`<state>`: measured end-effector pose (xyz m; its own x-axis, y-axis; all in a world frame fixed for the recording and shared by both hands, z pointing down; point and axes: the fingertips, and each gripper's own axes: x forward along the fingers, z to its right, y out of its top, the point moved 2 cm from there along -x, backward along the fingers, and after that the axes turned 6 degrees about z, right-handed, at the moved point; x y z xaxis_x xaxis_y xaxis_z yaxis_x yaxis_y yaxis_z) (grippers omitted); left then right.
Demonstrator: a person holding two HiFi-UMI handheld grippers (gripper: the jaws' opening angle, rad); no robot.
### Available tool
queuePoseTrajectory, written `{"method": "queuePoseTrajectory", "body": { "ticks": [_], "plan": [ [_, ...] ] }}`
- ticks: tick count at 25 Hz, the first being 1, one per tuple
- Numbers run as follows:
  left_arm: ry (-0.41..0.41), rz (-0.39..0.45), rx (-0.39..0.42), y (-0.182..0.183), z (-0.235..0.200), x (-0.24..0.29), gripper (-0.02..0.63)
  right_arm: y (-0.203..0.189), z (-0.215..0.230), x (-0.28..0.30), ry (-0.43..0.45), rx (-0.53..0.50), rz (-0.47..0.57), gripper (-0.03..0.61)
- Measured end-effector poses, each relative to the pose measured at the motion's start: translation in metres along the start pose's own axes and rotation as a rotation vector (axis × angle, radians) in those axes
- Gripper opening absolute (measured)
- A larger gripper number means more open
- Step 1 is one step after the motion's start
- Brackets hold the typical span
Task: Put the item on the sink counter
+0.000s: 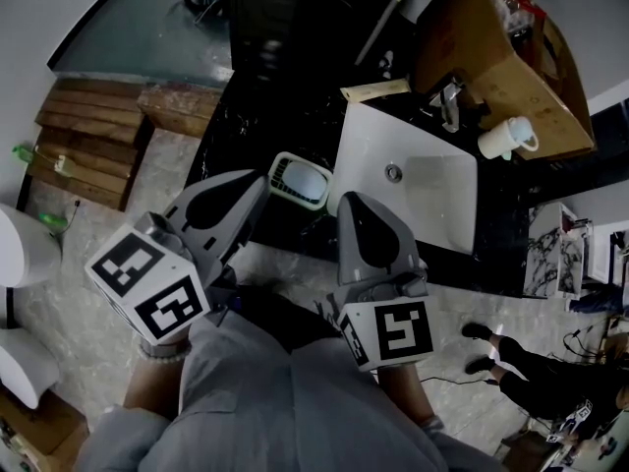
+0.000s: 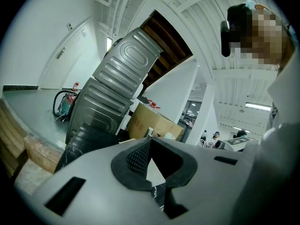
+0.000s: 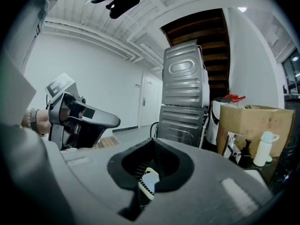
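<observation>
Both pairs of fingers pinched shut, holding nothing!
The pale-green rounded plastic dish (image 1: 300,180) lies on the black stone table (image 1: 246,131), just ahead between the fingertips. The left gripper (image 1: 263,181) is nearer than the right gripper (image 1: 352,203), and the dish's long axis runs crosswise.

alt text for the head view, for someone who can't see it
Seen from above, the left tool and right tool, both shut and empty, point at a black counter with a white sink. A small pale green container sits on the counter beside the sink, between the two tool tips.
</observation>
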<state>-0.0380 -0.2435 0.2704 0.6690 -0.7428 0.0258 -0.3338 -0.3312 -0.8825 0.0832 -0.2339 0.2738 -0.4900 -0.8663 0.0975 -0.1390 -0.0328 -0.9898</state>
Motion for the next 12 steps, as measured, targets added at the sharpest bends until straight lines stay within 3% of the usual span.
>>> {"method": "queuePoseTrajectory", "body": {
  "ticks": [12],
  "plan": [
    [-0.009, -0.017, -0.002, -0.0032, 0.0012, 0.0006, 0.005, -0.0063, 0.0014, -0.0022, -0.012, -0.007, -0.017, -0.003]
  ]
}}
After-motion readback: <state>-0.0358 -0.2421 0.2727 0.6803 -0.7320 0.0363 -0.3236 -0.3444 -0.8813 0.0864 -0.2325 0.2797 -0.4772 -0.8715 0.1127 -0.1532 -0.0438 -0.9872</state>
